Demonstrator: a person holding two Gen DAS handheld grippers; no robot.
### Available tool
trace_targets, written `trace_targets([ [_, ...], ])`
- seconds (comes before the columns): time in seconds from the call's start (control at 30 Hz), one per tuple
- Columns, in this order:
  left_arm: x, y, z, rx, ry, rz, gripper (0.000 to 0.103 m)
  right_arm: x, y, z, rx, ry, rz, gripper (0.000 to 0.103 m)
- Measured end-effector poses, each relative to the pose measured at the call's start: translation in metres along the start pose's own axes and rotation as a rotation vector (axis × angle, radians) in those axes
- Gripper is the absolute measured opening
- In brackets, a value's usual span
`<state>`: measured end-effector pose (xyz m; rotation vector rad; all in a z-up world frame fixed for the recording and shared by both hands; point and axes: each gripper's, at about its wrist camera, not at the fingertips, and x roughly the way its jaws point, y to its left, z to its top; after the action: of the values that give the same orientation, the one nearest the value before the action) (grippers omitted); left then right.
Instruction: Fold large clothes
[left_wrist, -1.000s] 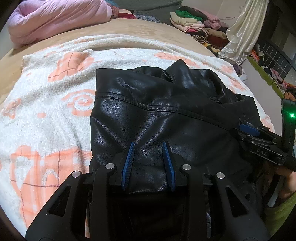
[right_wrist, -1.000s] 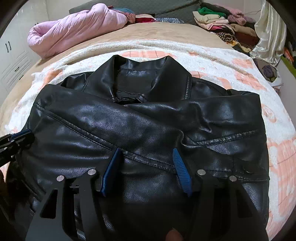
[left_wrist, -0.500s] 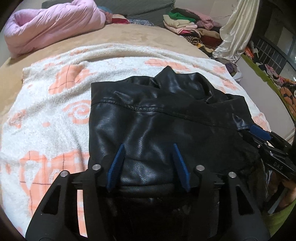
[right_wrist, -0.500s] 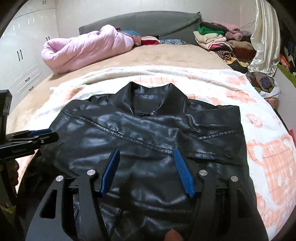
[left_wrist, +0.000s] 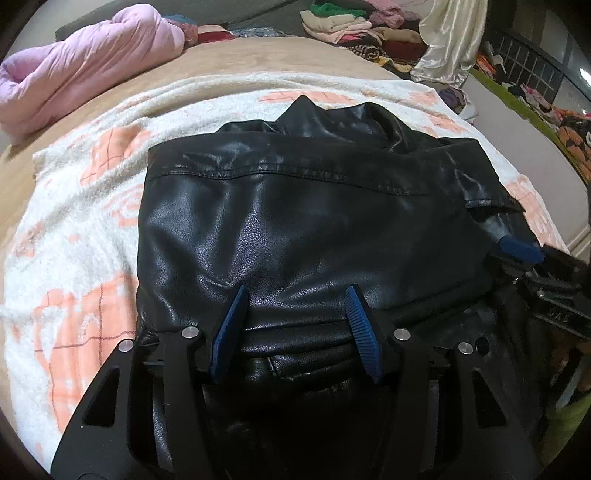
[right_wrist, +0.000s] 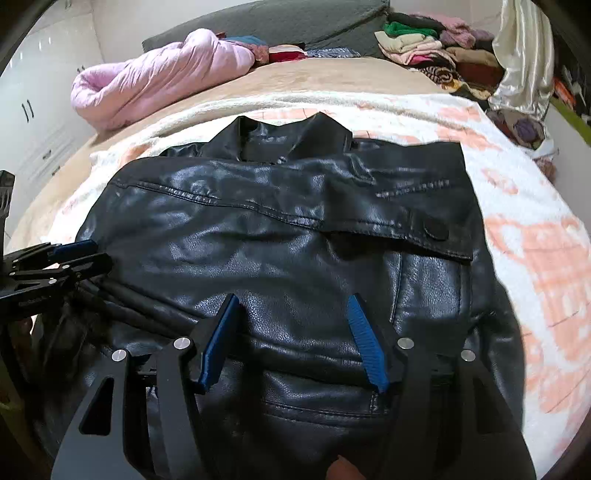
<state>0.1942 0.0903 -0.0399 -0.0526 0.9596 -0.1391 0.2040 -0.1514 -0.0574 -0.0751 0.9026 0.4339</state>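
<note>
The black leather jacket (left_wrist: 314, 229) lies in front of both my claws, folded into a squarish bundle on the white and peach blanket (left_wrist: 74, 229), collar at the far end and the folded lower edge nearest me. A second ago my left gripper (left_wrist: 295, 321) had its blue pads much closer together over that near edge. Since then its jaws have been opening, and now they stand about half apart. The leather fold shows through the gap, but I see neither pad pressing on it, so I read that claw as holding nothing. My right gripper (right_wrist: 291, 332) is spread about as wide, much as it was a second ago, with the jacket's front panel behind its gap and nothing clamped there either. Compared with that earlier moment, both claws have drawn back toward me, so more of the bundle and the blanket beyond shows ahead of each. Each claw shows at the other's outer edge, beside the jacket's near corners.

I take that as this fold having been laid down and let go. What is left looks like smoothing, or one more fold across. Ahead of the claws, past the jacket, a pink quilt (right_wrist: 162, 74) sits at the head of the bed, and stacked clothes (right_wrist: 424, 44) lie off to the far right, well apart from my work.
</note>
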Motion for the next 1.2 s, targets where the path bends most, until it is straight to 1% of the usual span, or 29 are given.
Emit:
trace_targets([
  [0.07,-0.005,-0.001,0.001,0.003,-0.009,-0.007,0.051,-0.002,-0.001,0.001,0.011,-0.007,0.008,0.059],
  [0.13,-0.010,-0.001,0.002,-0.013,-0.013,-0.036,0.060,-0.009,0.001,0.003,0.015,-0.031,0.013,0.060],
  [0.2,-0.014,-0.002,0.002,-0.008,-0.015,-0.037,0.063,-0.020,0.003,0.006,0.019,-0.066,0.025,0.063],
  [0.27,-0.018,-0.004,0.002,-0.007,-0.021,-0.038,0.069,-0.030,0.002,0.006,0.033,-0.091,0.036,0.078],
  [0.3,-0.021,-0.004,0.003,-0.012,-0.025,-0.049,0.074,-0.034,0.002,0.006,0.037,-0.102,0.037,0.082],
  [0.37,-0.026,-0.006,0.004,-0.016,-0.037,-0.062,0.078,-0.043,0.003,0.006,0.038,-0.120,0.034,0.095],
  [0.4,-0.031,-0.007,0.006,-0.011,-0.048,-0.058,0.083,-0.047,0.003,0.007,0.038,-0.126,0.020,0.097],
  [0.43,-0.034,-0.009,0.006,-0.007,-0.057,-0.051,0.091,-0.050,0.003,0.006,0.038,-0.131,0.012,0.097],
  [0.47,-0.037,-0.011,0.007,-0.005,-0.065,-0.045,0.094,-0.054,0.003,0.006,0.038,-0.141,0.010,0.097],
  [0.6,-0.046,-0.014,0.008,-0.007,-0.081,-0.046,0.094,-0.066,0.003,0.007,0.051,-0.174,0.010,0.098],
  [0.83,-0.056,-0.016,0.009,-0.001,-0.095,-0.045,0.093,-0.084,0.009,0.009,0.036,-0.208,0.007,0.098],
  [1.0,-0.064,-0.019,0.008,0.008,-0.106,-0.053,0.093,-0.099,0.018,0.010,0.015,-0.237,0.022,0.098],
  [1.2,-0.075,-0.022,0.007,0.007,-0.124,-0.062,0.093,-0.111,0.026,0.009,0.004,-0.254,0.028,0.099],
])
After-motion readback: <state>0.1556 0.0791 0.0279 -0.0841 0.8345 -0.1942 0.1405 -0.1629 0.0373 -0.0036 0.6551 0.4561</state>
